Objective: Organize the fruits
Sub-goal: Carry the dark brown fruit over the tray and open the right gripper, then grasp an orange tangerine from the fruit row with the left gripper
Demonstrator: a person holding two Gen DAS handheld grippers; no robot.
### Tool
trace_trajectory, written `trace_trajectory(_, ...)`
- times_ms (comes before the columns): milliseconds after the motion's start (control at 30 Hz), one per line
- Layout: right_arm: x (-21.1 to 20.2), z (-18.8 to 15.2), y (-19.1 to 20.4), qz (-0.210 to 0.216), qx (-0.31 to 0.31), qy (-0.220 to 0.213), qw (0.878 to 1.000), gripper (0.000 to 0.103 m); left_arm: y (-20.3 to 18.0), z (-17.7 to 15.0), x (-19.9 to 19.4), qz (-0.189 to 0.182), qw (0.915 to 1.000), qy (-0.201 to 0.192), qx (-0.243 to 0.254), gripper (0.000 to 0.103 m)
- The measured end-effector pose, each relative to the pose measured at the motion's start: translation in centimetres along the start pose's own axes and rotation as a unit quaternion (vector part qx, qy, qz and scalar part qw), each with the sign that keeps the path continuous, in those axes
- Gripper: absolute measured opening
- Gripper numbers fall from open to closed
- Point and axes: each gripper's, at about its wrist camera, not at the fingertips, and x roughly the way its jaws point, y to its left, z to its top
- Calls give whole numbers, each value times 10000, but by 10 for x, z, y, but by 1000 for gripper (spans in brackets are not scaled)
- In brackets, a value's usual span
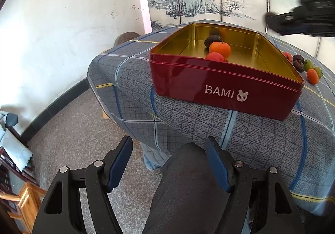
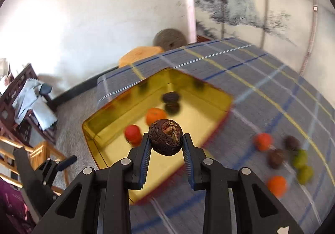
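Tool (image 2: 165, 140) pitched down, gripping walnut (image 2: 165, 137)

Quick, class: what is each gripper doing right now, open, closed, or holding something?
Left gripper: open, holding nothing.
Right gripper: closed on a wrinkled dark brown round fruit, above the gold-lined red tin box.

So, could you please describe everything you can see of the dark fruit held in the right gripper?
The dark fruit is a small, round, brown, wrinkled ball, dried-looking, with a paler cracked patch on its upper face. It is clamped between the two blue-padded fingers of the right gripper, one on each side, and hangs in the air in front of the open tin. Nothing else touches it.
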Motion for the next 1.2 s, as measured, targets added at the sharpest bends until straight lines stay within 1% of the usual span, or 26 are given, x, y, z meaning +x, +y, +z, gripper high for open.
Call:
trace_trajectory(100,26,4,10,47,-14,191,9998,27,2,0,1,-18,10000,19,-31,72)
trace_trajectory(200,39,4,15,4,27,302,9995,27,2,-1,0,-15,10000,-3,-33,72)
trace_trajectory(333,47,2,11,-61,123,388,9992,28,1,-2,0,-6,10000,-16,-17,72)
trace_trajectory(400,48,5,10,-30,181,356,9992,30,1,-2,0,-6,10000,-17,-17,72)
trace_trajectory(433,46,6,10,16,236,288,9993,34,1,-2,0,-3,10000,-15,-13,72)
trace_trajectory(467,41,8,9,84,299,161,9994,42,1,-1,0,2,10000,-13,-12,72)
trace_trajectory(500,35,8,9,104,332,27,9994,46,1,-1,0,6,10000,-10,-10,72)
trace_trajectory(533,31,9,9,87,336,-79,9994,53,1,-1,0,8,10000,-7,-8,72)
trace_trajectory(567,24,10,9,54,333,-199,9992,59,1,-1,0,10,10000,-4,-6,72)
trace_trajectory(600,17,10,9,35,333,-296,9990,61,1,-1,0,14,10000,-3,-3,72)
trace_trajectory(667,1,6,7,-27,322,-472,9984,74,0,-1,-1,25,10000,-9,11,72)
trace_trajectory(733,-14,-4,3,-246,247,-585,9977,82,-1,-1,-1,35,10000,-8,19,72)
trace_trajectory(800,-31,-22,-5,-557,157,-627,9964,83,0,-1,-1,38,10000,2,9,72)
trace_trajectory(833,-37,-31,-10,-664,147,-607,9958,84,0,-1,-1,37,10000,6,3,72)
trace_trajectory(867,-45,-42,-19,-828,168,-554,9949,86,-1,-1,-1,42,10000,5,3,72)
trace_trajectory(900,-50,-52,-27,-967,214,-498,9938,90,-1,-1,-1,45,10000,1,9,72)
trace_trajectory(933,-56,-63,-38,-1103,290,-437,9925,97,-1,-1,-1,57,10000,-10,22,72)
trace_trajectory(967,-63,-77,-54,-1243,420,-372,9907,98,-2,-1,-2,69,10000,-23,39,72)
trace_trajectory(1033,-76,-100,-83,-1556,716,-246,9849,98,-4,-1,-3,93,9999,-45,77,72)
trace_trajectory(1067,-85,-113,-102,-1765,910,-196,9799,98,-4,0,-3,108,9999,-49,94,72)
trace_trajectory(1133,-99,-132,-133,-2032,1283,-84,9707,99,-5,0,-5,152,9998,-92,85,72)
trace_trajectory(1200,-110,-151,-166,-2358,1664,99,9574,100,-2,1,-13,158,9996,-244,17,72)
